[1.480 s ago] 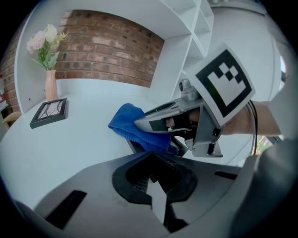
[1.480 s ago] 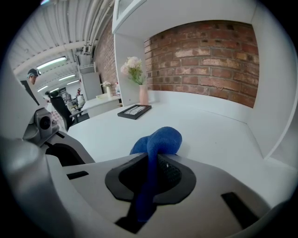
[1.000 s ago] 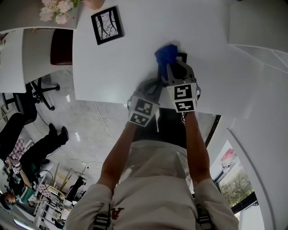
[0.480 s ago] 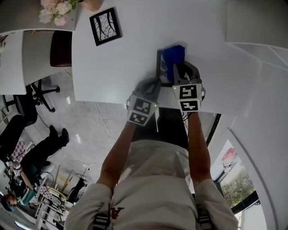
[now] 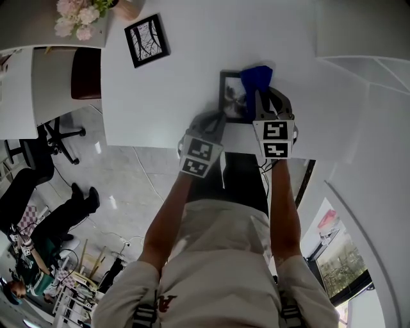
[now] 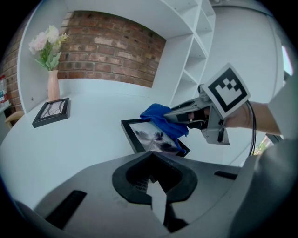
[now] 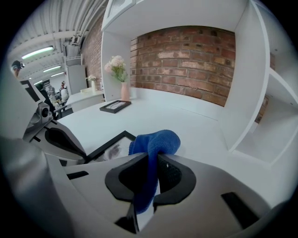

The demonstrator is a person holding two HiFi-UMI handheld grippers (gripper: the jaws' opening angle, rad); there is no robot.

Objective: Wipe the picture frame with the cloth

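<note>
1. Picture frame (image 5: 232, 96): black, lying flat on the white table (image 5: 192, 57), close to the near edge and between the two grippers.
2. Cloth (image 5: 257, 75): blue, bunched, resting on the far right part of the frame and covering that corner.
3. Right gripper (image 5: 259, 97): fingers pinched tight on the cloth, a fold running down between them; reaches over the frame's right side.
4. Left gripper (image 5: 216, 119): fingers closed together with nothing between them; tip at the frame's near left corner, contact not clear.
5. Second frame (image 5: 147, 40): black, flat, far left on the table, well apart from the work.
6. Vase of pink flowers (image 5: 81, 13): far left corner, beyond the second frame.
7. Brick wall (image 7: 186, 56) behind the table; white shelving (image 7: 270, 116) to the right.
8. Dark chair seat (image 5: 86, 66) left of the table.
9. Change from a second ago: the cloth has travelled from the frame's left side to its right, and the picture's left part, then covered, is now exposed.
</note>
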